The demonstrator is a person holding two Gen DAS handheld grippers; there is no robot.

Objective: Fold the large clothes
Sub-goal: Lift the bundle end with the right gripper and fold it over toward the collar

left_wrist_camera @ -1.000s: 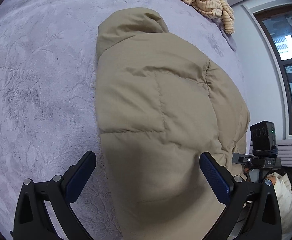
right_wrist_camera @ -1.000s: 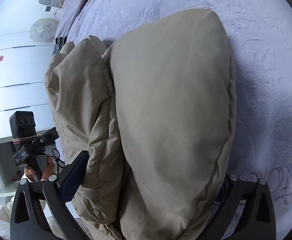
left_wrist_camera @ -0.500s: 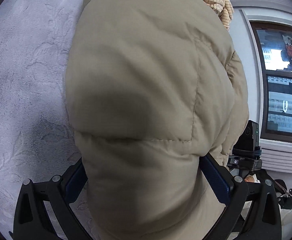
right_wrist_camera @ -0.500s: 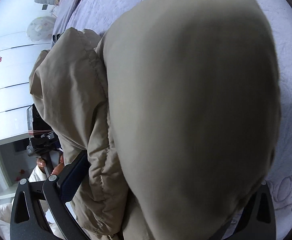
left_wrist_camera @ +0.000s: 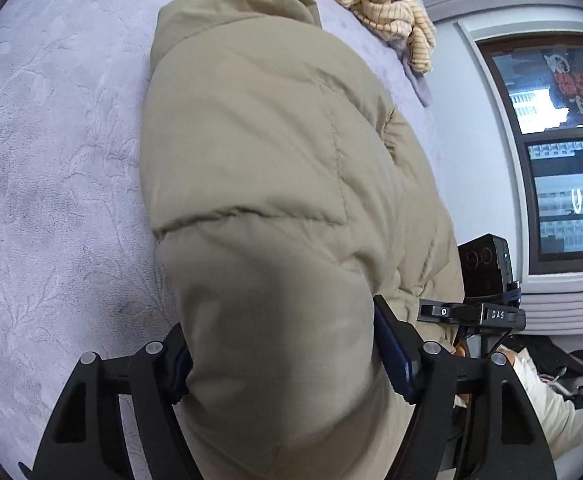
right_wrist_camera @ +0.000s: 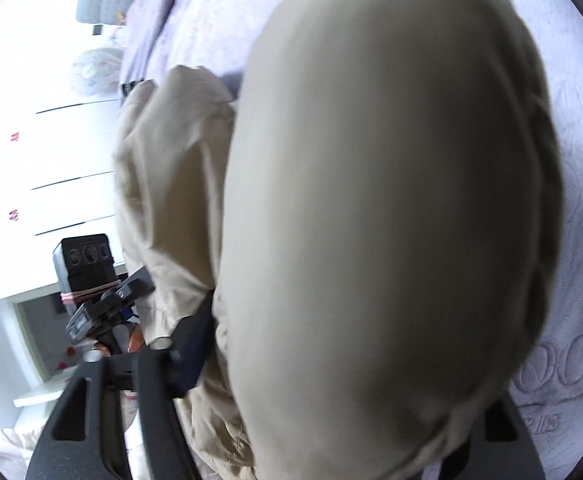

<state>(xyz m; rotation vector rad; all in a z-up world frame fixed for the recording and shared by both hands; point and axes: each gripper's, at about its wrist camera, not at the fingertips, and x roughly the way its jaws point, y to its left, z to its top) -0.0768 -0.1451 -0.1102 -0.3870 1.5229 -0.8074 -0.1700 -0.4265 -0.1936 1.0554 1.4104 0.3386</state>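
A tan puffer jacket [left_wrist_camera: 271,140] lies on a lavender bedspread [left_wrist_camera: 51,160], hood end far from me. My left gripper [left_wrist_camera: 281,344] is closing on the jacket's near edge. The padded fabric bulges up between its fingers, and the blue pad [left_wrist_camera: 395,360] presses into it. In the right wrist view the same jacket [right_wrist_camera: 391,160] fills most of the picture, blurred and close. My right gripper [right_wrist_camera: 343,364] is also closing on a thick fold, with its left pad [right_wrist_camera: 193,356] against the fabric. Its other finger is hidden under the jacket.
A striped yellow cloth [left_wrist_camera: 387,4] is heaped at the bed's far end. A dark window [left_wrist_camera: 563,152] is on the right and white drawers [right_wrist_camera: 31,160] on the left. Each view shows the other gripper's camera box [left_wrist_camera: 487,264] [right_wrist_camera: 85,260]. A person's light trousers [left_wrist_camera: 551,400] are nearby.
Both grippers pushed in over the jacket's near edge and their fingers drew together around it. The fabric now bulges up between the fingers, close to both cameras.
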